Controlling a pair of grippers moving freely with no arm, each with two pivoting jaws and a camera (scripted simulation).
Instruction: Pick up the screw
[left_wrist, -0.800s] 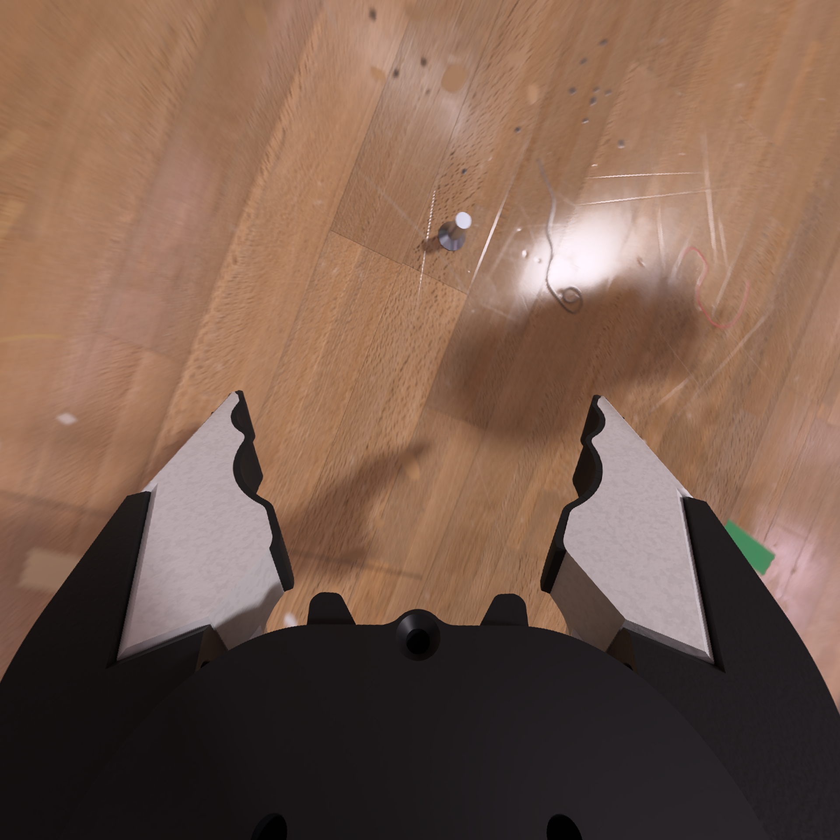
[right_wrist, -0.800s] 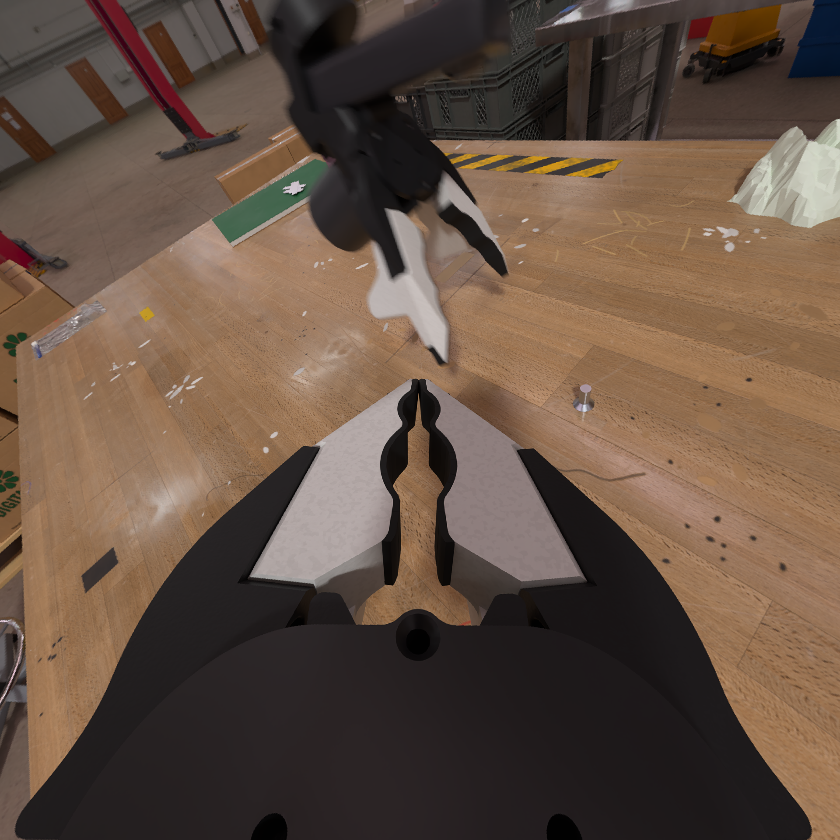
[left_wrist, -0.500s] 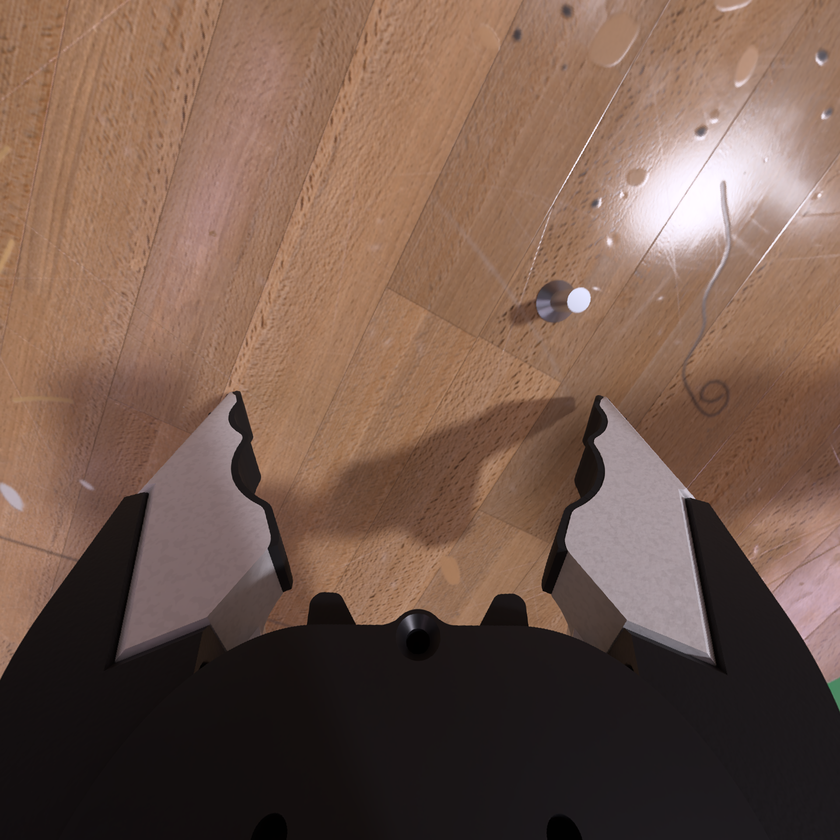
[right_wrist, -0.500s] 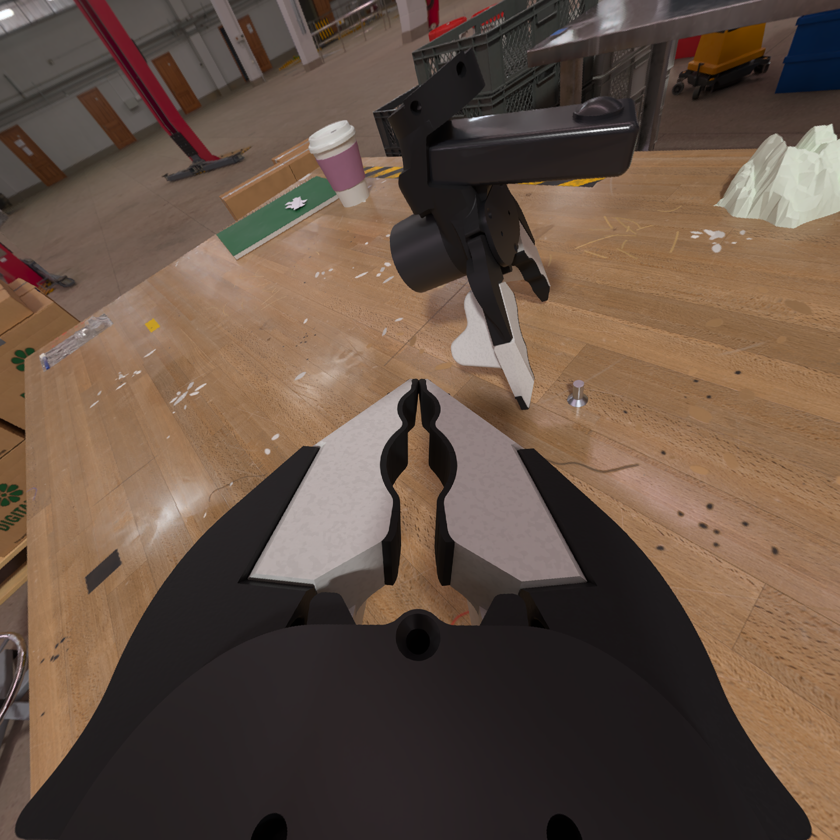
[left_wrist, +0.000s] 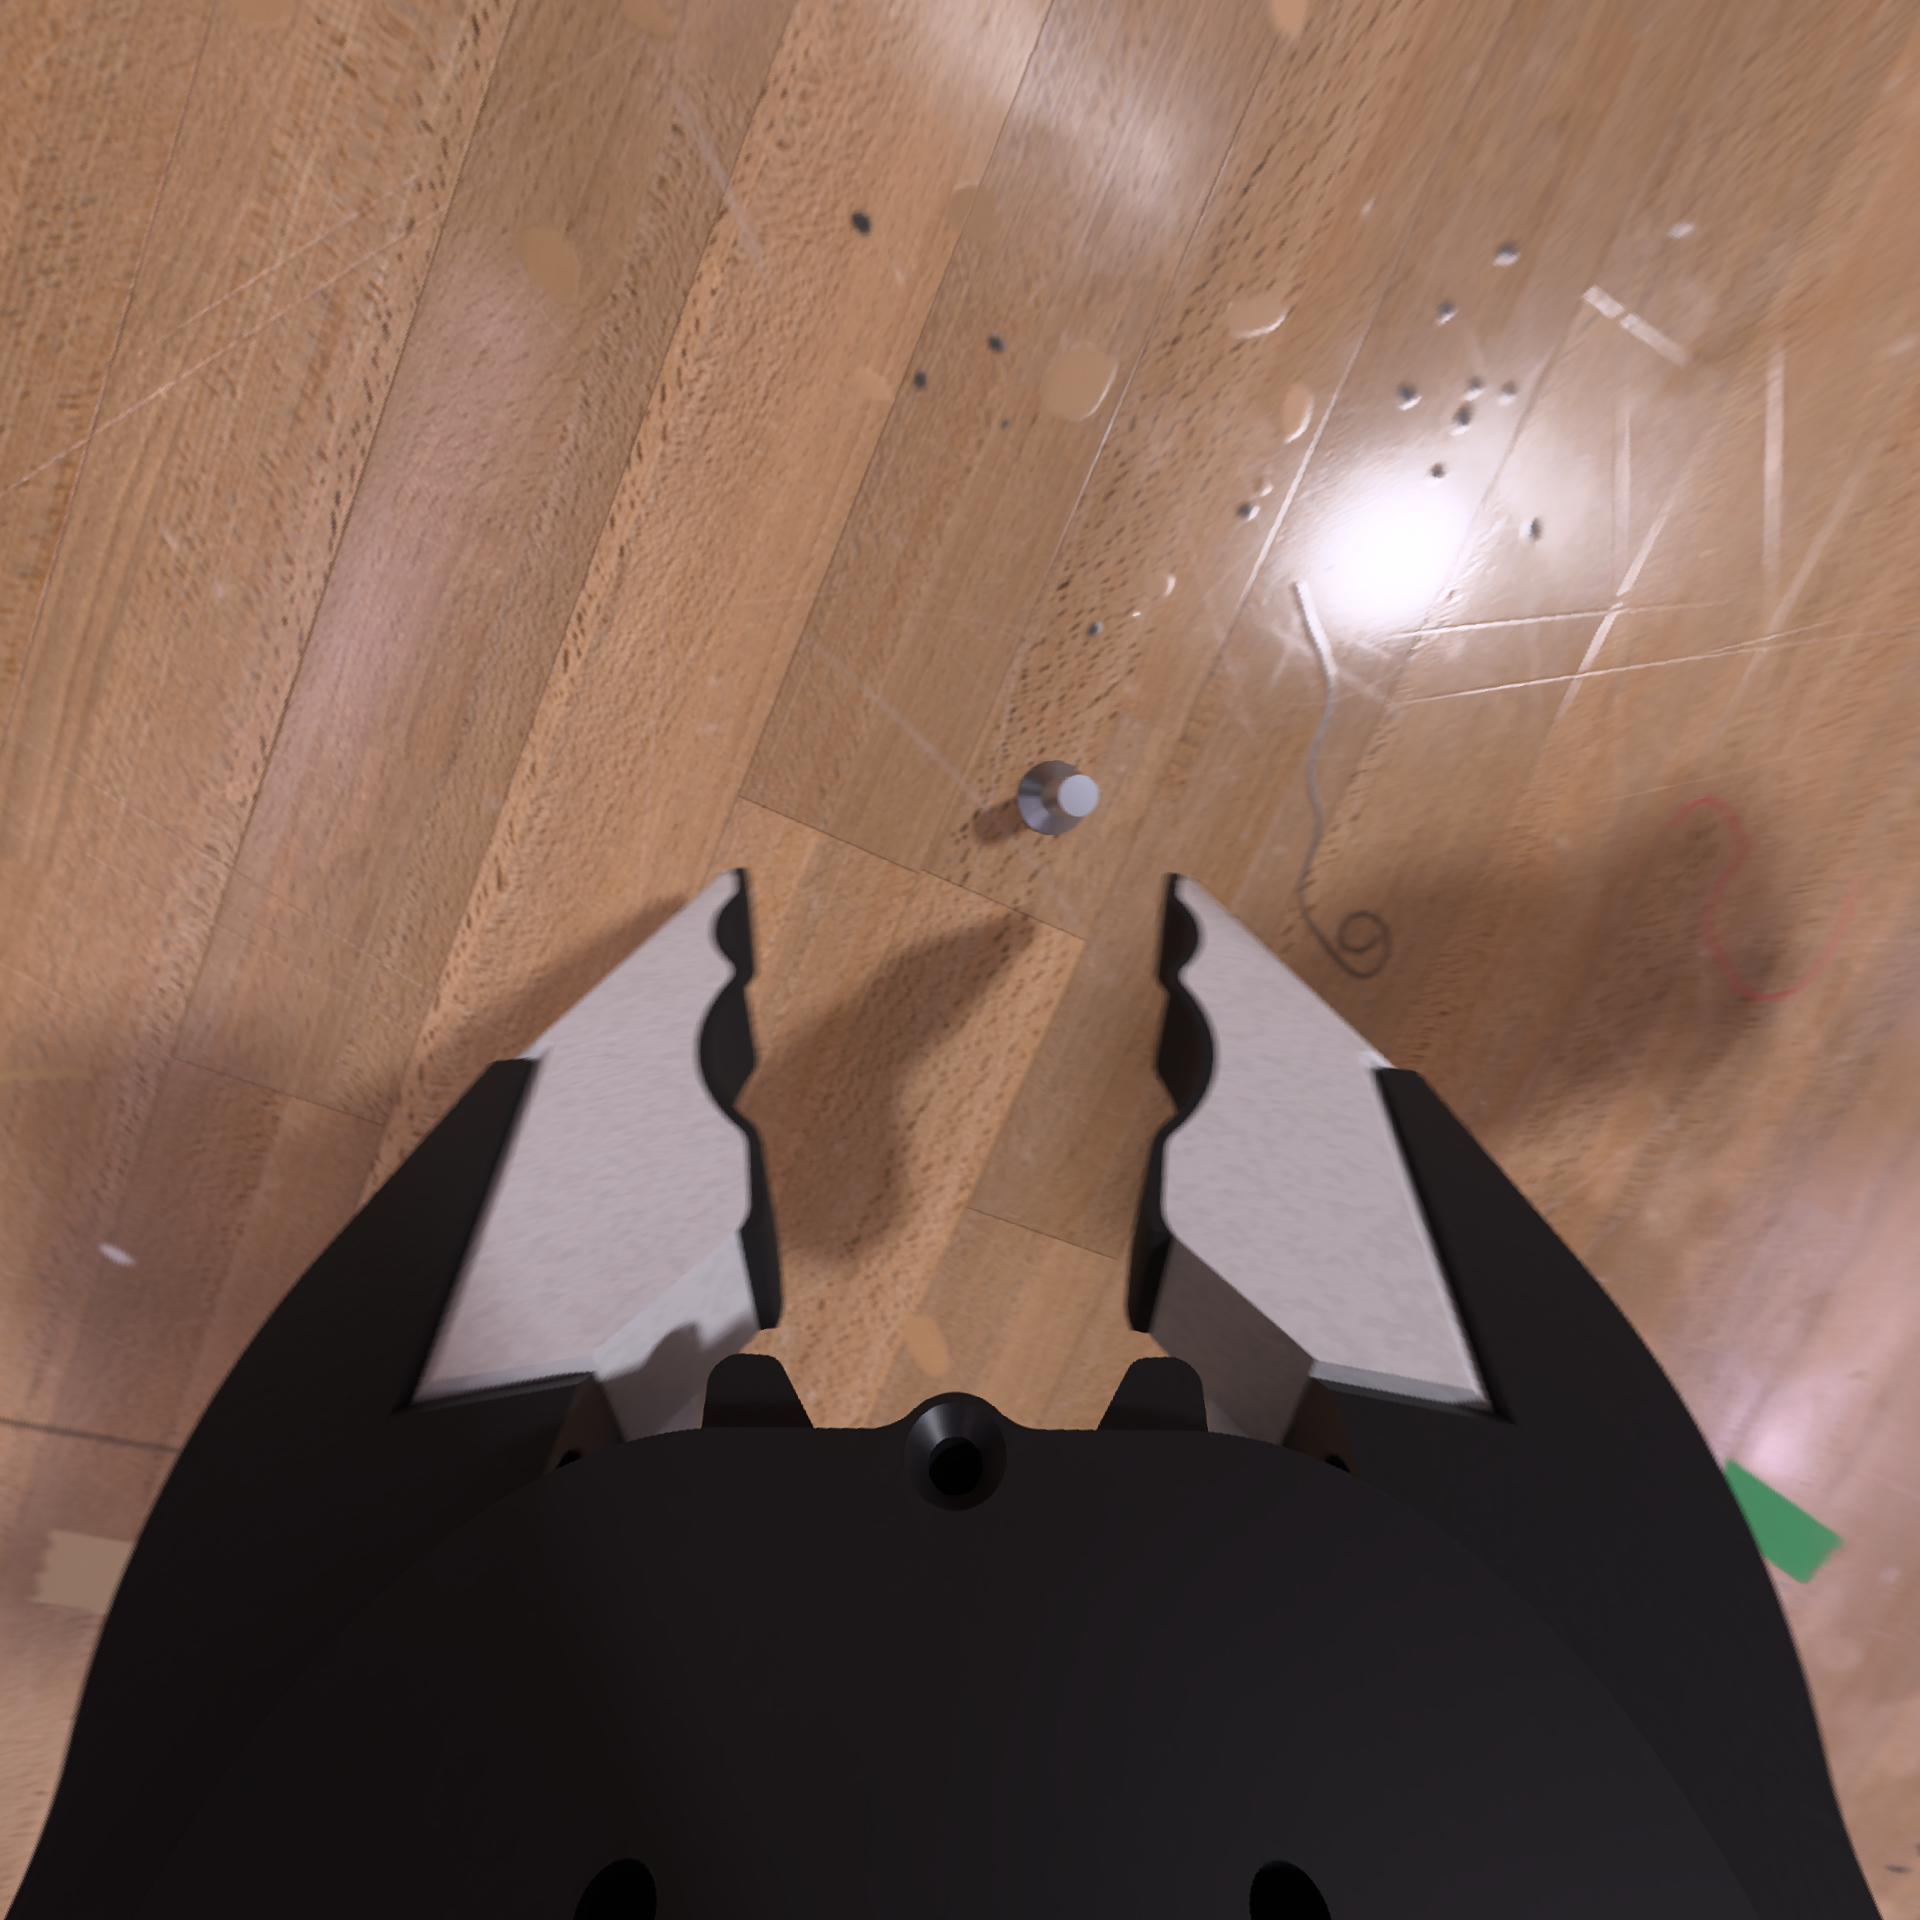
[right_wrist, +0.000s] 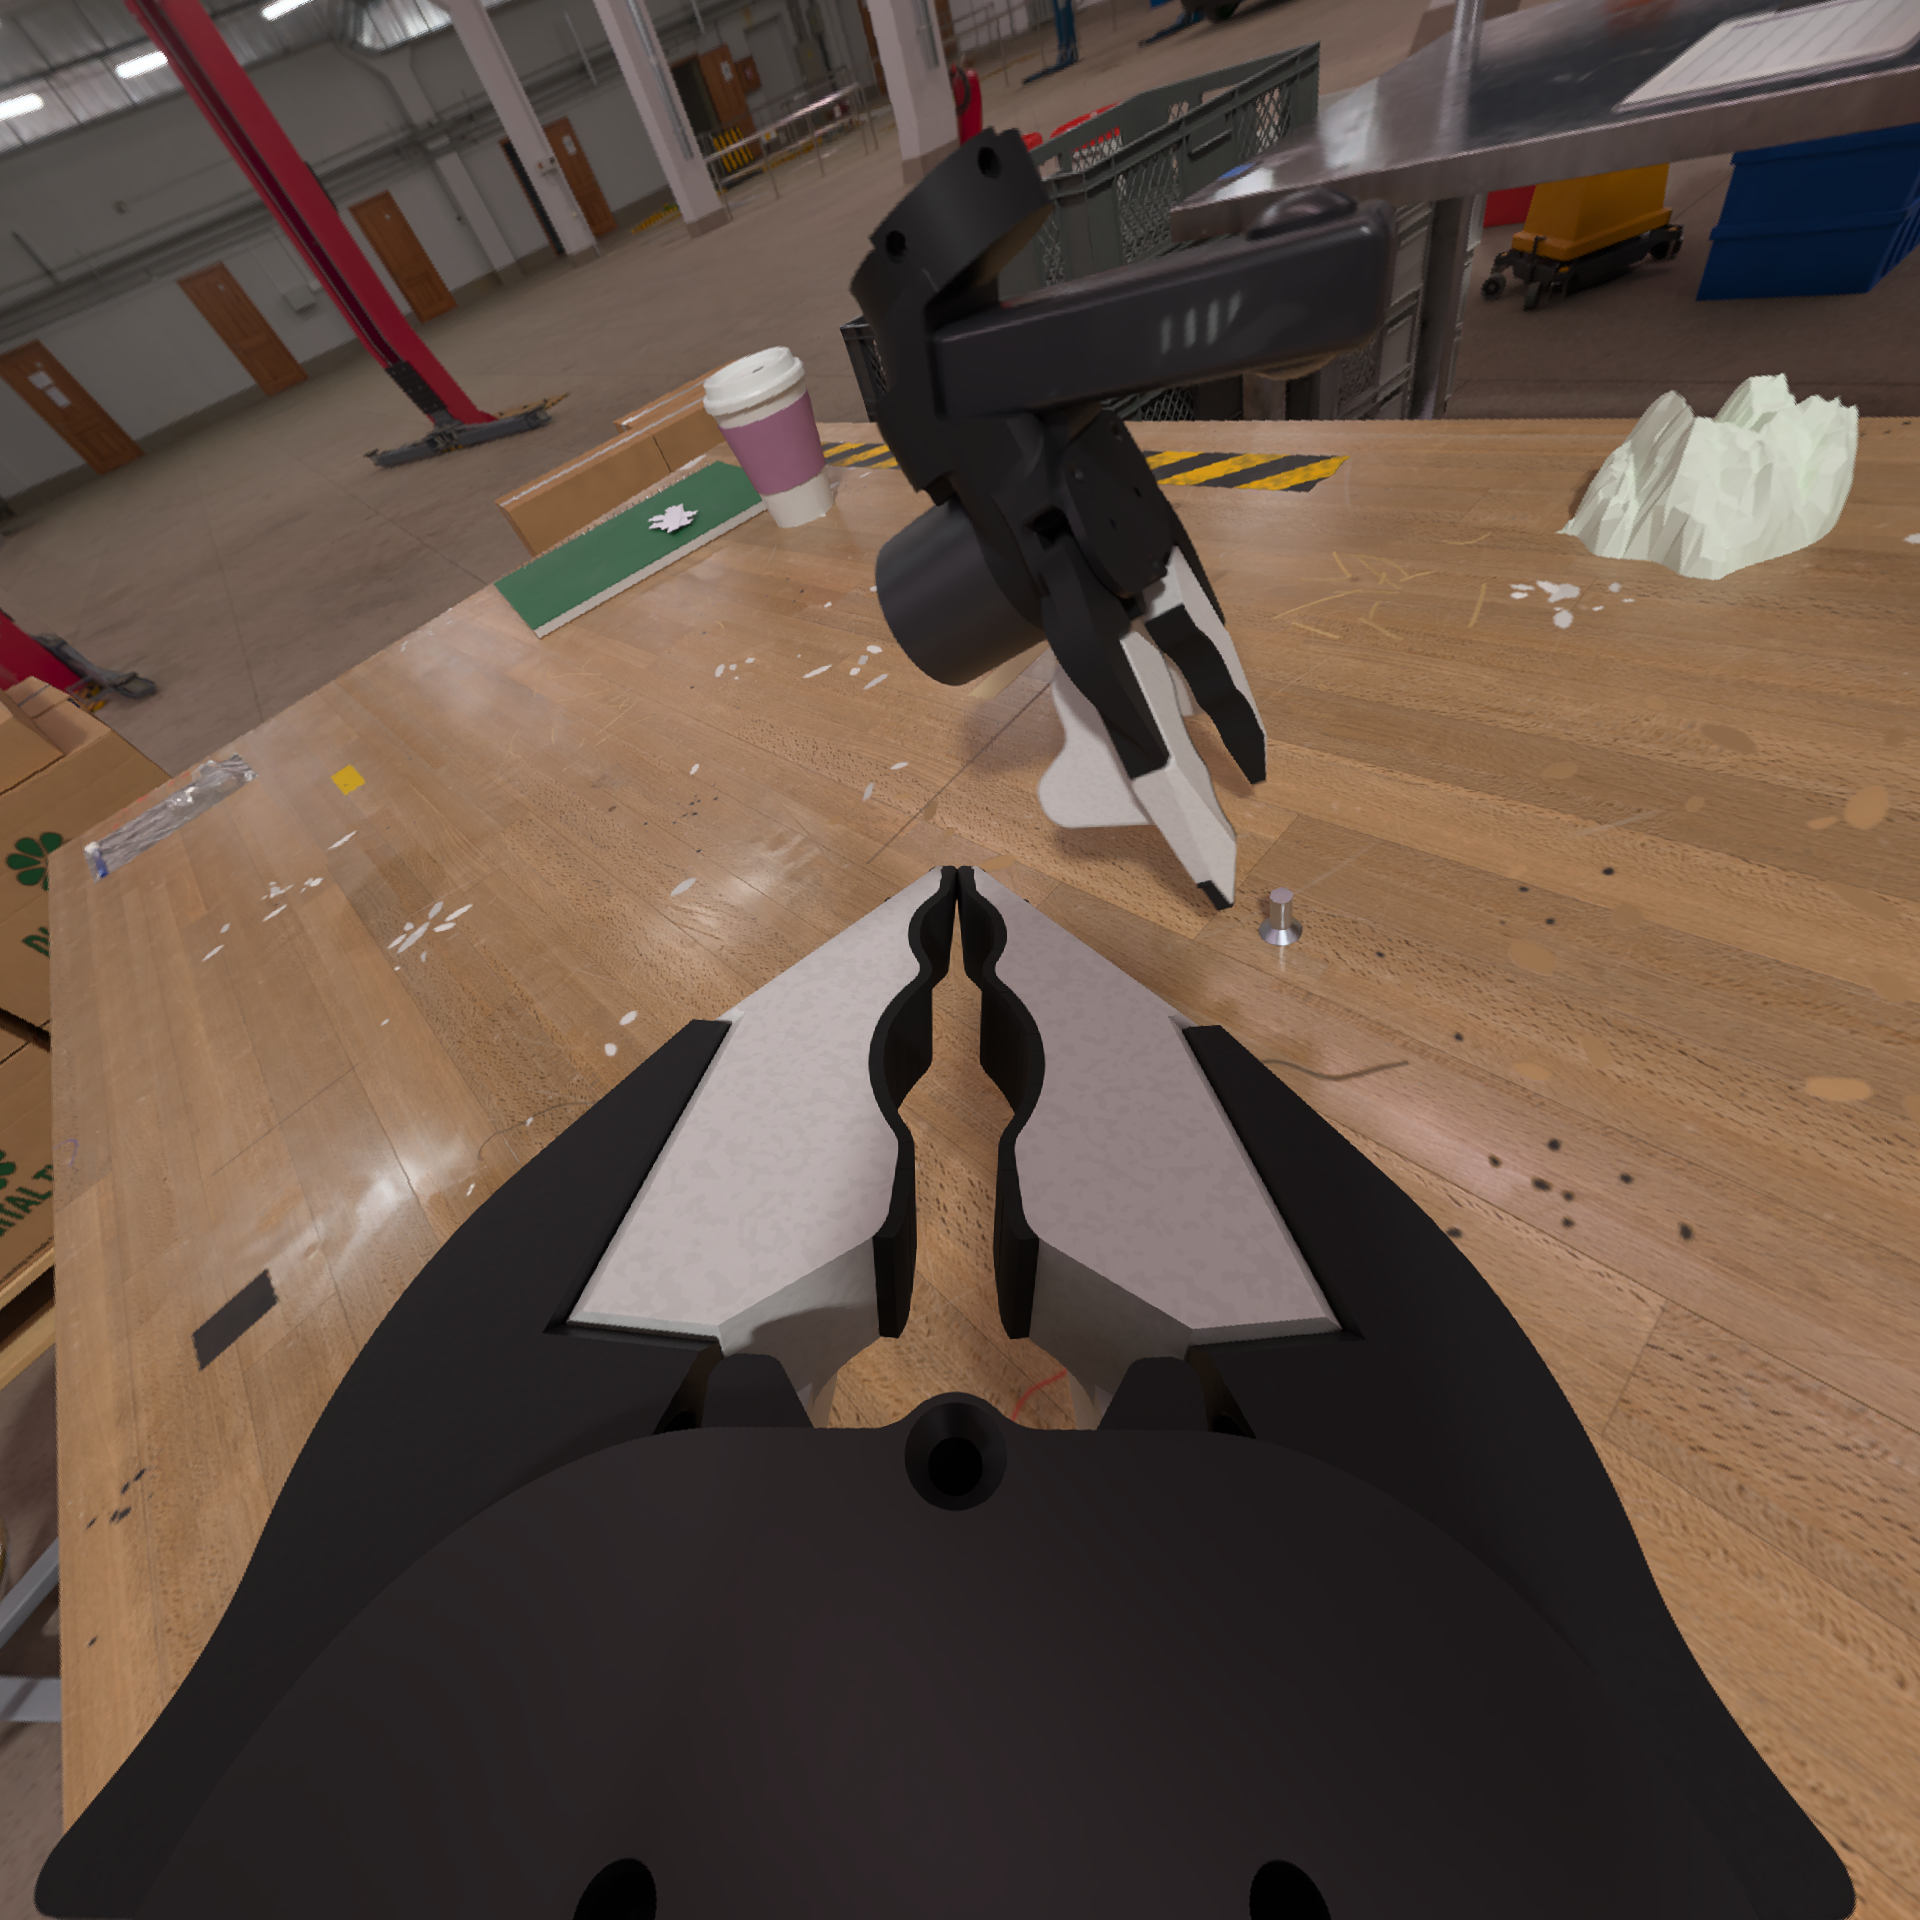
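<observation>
Left wrist view: our left gripper (left_wrist: 954, 883) has jaws apart, empty, w/ the screw (left_wrist: 1056, 798) standing head-down on the bench (left_wrist: 520, 520) just past the tips. We'd nudge fwd, straddle the shank, then close. Right gripper (right_wrist: 956, 875) pressed together, idle.

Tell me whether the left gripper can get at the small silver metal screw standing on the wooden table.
Probably yes. The left gripper is open, and the small silver metal screw stands head-down just beyond its fingertips, untouched. Only bare wooden table lies between them; nothing blocks the way.
</observation>
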